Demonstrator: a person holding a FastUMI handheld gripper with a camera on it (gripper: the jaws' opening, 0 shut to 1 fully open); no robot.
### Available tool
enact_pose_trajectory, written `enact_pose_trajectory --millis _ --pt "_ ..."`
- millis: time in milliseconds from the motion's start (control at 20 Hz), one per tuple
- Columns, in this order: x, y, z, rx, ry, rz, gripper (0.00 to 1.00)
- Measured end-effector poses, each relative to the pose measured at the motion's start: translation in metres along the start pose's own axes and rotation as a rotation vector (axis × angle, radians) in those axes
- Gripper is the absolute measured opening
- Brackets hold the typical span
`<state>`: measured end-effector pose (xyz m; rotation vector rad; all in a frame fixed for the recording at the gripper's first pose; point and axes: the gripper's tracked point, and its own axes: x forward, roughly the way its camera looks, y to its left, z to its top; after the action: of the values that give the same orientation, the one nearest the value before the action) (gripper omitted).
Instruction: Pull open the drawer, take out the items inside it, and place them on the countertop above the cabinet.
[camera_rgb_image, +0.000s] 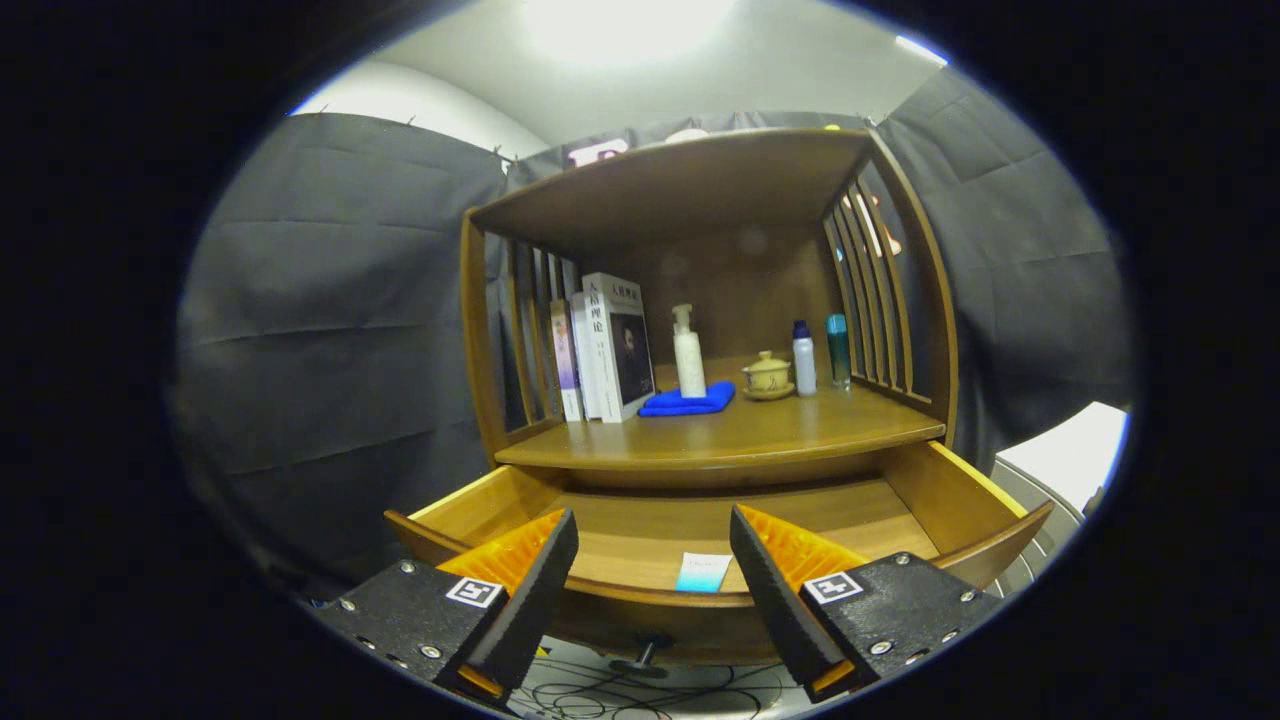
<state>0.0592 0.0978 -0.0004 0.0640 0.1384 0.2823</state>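
The wooden cabinet's drawer (960, 490) stands pulled open below the countertop (740, 435). Inside it, near the front wall, lies a small pale blue and white packet (703, 572). My gripper (652, 575) is open, its two fingers spread wide just in front of the drawer's front edge, with the packet seen between them and slightly beyond. Nothing is held. On the countertop stand a white pump bottle (688, 352) on a folded blue cloth (688, 402), a lidded tea cup (767, 375), a small white bottle with a blue cap (803, 358) and a teal bottle (838, 351).
Several books (605, 345) stand upright at the countertop's left, against the slatted side. A wooden shelf top (690, 175) roofs the countertop. The drawer's knob (645, 655) sticks out below the fingers. Cables lie on the floor beneath. A white object (1075, 450) sits to the right.
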Motion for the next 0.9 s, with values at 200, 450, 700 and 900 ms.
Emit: enact_pose_trajectory --millis 200,450,700,900 --pt "0.029 -0.001 0.002 -0.044 0.109 0.026 0.94" --pt "0.059 -0.005 -0.009 -0.05 0.252 0.043 0.95" --pt "0.086 -0.019 -0.033 -0.081 0.434 0.025 0.95" --pt "0.099 -0.024 -0.061 -0.049 0.611 0.045 0.95"
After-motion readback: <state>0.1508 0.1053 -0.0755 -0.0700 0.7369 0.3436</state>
